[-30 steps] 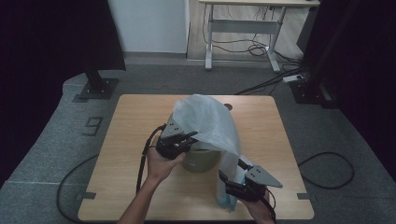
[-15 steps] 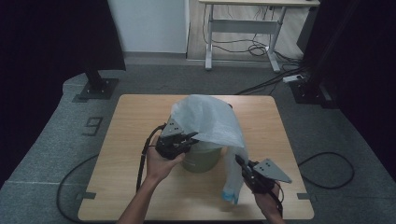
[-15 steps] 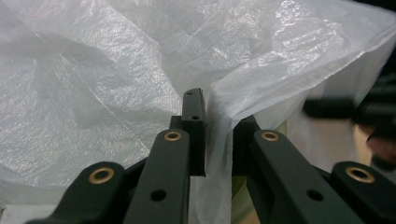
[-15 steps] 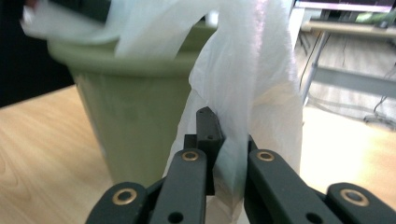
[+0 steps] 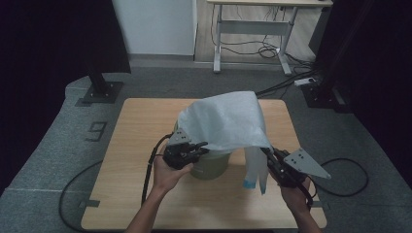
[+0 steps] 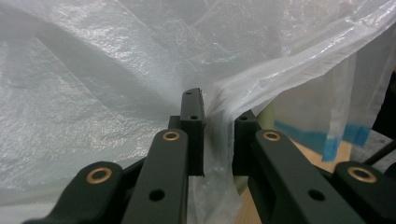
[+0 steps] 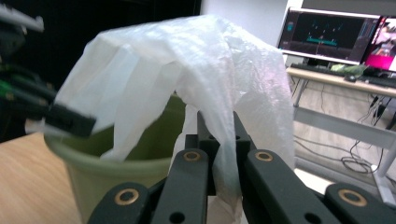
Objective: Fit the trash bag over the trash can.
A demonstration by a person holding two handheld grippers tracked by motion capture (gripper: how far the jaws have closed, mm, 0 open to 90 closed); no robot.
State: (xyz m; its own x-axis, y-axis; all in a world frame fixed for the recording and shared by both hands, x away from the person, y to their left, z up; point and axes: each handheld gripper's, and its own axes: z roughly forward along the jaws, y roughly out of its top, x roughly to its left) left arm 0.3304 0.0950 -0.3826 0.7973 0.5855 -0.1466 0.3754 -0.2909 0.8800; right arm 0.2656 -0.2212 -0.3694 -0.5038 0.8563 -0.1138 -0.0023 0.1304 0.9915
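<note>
A white see-through plastic bag (image 5: 223, 121) billows over an olive-green bin (image 5: 211, 166) at the middle of the wooden table (image 5: 131, 145). My left gripper (image 5: 204, 145) is at the bin's left rim, shut on a fold of the bag (image 6: 116, 70); the film runs between its jaws (image 6: 217, 116). My right gripper (image 5: 267, 153) is raised to the right of the bin and shut on the bag's right side (image 7: 196, 56), with the film pinched in the jaws (image 7: 219, 126). A blue-edged strip of the bag (image 5: 250, 183) hangs below. The bin's inside (image 7: 154, 135) shows under the bag.
Black cables trail from both grippers over the table's front edge. A desk (image 5: 262, 19) with floor cables stands behind the table, and monitors (image 7: 327, 32) sit on it. Black stands (image 5: 99, 82) flank the table's back corners.
My right gripper rose and moved right, pulling the bag's right side up and away from the bin. The bag now spreads wider. My left gripper stayed at the rim.
</note>
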